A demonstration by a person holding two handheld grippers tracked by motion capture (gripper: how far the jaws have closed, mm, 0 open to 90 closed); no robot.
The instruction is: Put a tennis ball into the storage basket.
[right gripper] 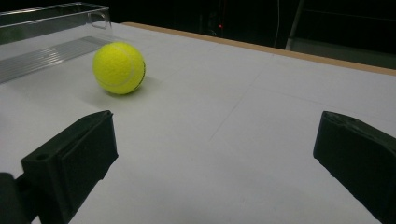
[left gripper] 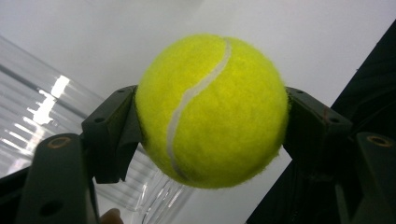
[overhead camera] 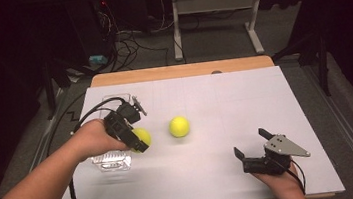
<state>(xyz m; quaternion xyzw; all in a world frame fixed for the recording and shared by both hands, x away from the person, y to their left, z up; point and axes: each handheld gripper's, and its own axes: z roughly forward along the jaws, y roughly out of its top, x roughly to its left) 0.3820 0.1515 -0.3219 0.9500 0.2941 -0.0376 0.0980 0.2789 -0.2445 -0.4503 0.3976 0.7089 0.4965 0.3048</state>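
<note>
Keep your left gripper [overhead camera: 141,142] clamped on the tennis ball [left gripper: 212,109] just beside the clear plastic bin [overhead camera: 112,162], carry it level above the rim (your right gripper [overhead camera: 251,144] rests wide open, holding nothing), then release low.

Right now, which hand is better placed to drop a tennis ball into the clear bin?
Left, probably. The left gripper is shut on a tennis ball right beside the clear bin; the right gripper sits open, far off.
</note>
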